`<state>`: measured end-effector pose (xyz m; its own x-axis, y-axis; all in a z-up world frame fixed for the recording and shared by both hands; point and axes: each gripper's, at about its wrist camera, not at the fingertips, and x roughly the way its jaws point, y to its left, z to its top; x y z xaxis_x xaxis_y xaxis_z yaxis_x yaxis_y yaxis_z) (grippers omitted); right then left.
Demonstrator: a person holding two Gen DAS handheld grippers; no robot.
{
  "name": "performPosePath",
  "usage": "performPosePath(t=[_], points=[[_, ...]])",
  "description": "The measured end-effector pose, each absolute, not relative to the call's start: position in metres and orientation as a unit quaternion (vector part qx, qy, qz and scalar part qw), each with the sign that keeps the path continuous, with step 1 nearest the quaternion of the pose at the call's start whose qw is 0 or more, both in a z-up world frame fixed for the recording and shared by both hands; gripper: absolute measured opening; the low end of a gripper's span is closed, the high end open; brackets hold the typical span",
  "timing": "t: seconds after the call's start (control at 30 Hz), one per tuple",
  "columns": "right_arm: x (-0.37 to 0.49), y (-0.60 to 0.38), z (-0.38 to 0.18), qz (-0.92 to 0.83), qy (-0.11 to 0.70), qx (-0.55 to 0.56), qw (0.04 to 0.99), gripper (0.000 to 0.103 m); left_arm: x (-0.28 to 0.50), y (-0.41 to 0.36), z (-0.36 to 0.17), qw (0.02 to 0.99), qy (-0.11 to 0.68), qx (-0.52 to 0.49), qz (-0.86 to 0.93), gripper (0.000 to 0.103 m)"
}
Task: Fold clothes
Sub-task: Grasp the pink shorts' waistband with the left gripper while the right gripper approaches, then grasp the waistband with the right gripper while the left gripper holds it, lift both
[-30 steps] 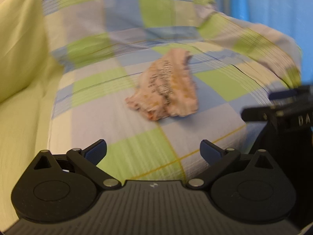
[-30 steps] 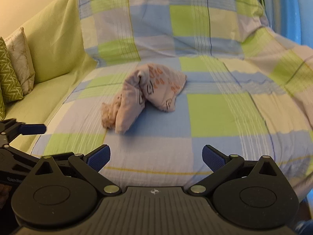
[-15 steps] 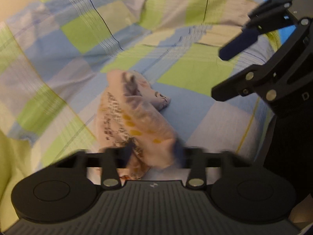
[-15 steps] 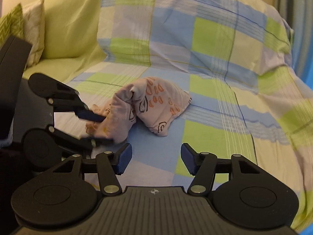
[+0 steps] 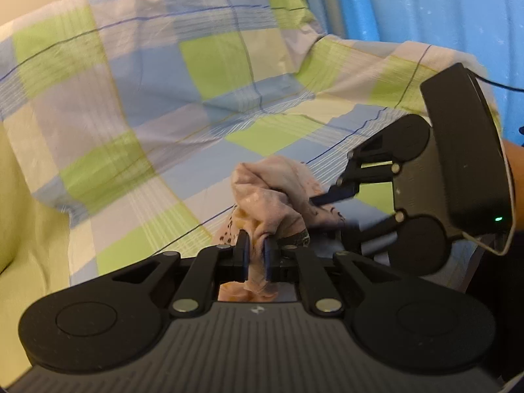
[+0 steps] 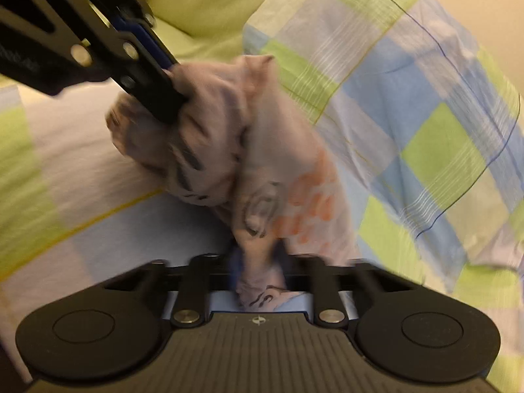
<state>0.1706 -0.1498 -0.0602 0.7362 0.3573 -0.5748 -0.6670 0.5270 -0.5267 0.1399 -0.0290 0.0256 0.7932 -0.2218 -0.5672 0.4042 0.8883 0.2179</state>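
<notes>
Step in hand, as I judge it: picking up the crumpled garment (image 5: 271,196) to open it out before any fold. Left gripper (image 5: 256,255) clenched on a bunched edge of the cloth, pinched between its pads. Right gripper (image 6: 258,271) likewise clamped on another part, fabric wedged in its closed jaws; that view is blurred. Garment sits bunched between the two grippers, low over the checked sheet (image 5: 196,75). Next move likely calls for drawing the grips apart to spread it flat.
</notes>
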Motion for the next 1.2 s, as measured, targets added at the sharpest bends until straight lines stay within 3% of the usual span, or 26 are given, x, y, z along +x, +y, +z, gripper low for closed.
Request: performPosePath(t=[0.37, 0.53, 0.67, 0.73, 0.8, 0.87, 0.93, 1.2], points=[[0.082, -0.263, 0.068, 0.260, 0.124, -0.261, 0.921, 0.009, 0.057, -0.011, 0.134, 0.955, 0.165, 0.141, -0.201, 0.005], [0.066, -0.289, 0.121, 0.256, 0.106, -0.215, 0.936, 0.009, 0.046, -0.005, 0.171, 0.947, 0.177, 0.087, -0.253, 0.007], [0.116, -0.282, 0.111, 0.238, 0.145, -0.200, 0.939, 0.012, 0.095, -0.007, 0.146, 0.945, 0.225, 0.064, -0.227, 0.011], [0.152, -0.277, 0.093, 0.212, 0.170, -0.216, 0.938, 0.021, 0.133, -0.005, 0.118, 0.943, 0.265, 0.053, -0.194, 0.011], [0.181, -0.275, 0.076, 0.194, 0.190, -0.227, 0.935, 0.022, 0.153, -0.006, 0.097, 0.940, 0.294, 0.066, -0.157, 0.010], [0.182, -0.279, 0.063, 0.205, 0.194, -0.227, 0.932, 0.023, 0.150, -0.009, 0.087, 0.938, 0.290, 0.079, -0.169, 0.010], [0.176, -0.287, 0.047, 0.224, 0.201, -0.231, 0.925, 0.034, 0.141, -0.015, 0.078, 0.933, 0.285, 0.090, -0.202, 0.020], [0.120, -0.311, -0.013, 0.317, 0.298, -0.274, 0.858, 0.039, 0.075, -0.094, 0.001, 0.844, 0.293, 0.258, -0.367, 0.038]])
